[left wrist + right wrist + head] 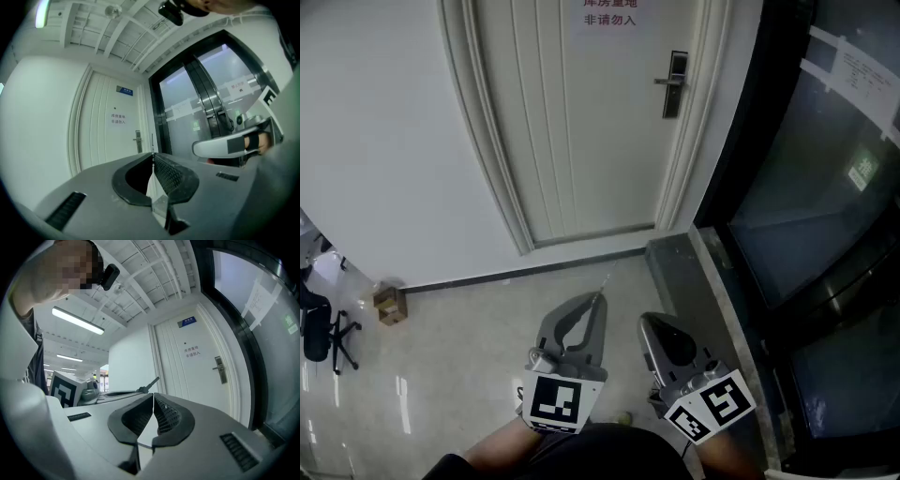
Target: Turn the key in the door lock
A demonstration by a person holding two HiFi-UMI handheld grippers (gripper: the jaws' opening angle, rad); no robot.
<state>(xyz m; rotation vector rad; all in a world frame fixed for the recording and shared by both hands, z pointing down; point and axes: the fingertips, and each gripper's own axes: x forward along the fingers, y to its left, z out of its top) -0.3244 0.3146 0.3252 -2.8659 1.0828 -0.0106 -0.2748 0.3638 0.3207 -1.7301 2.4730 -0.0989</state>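
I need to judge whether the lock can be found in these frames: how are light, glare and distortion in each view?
Head view: even light, door handle sharp but small, door frame bowed, glare streaks on the glossy floor. Left gripper view: strong fisheye, dark corners, a lamp flaring at upper left. Right gripper view: same fisheye, bright strip light, door handle clear.

even ceiling-strip light (77, 320), floor (469, 356) glare, fisheye-warped gripper views
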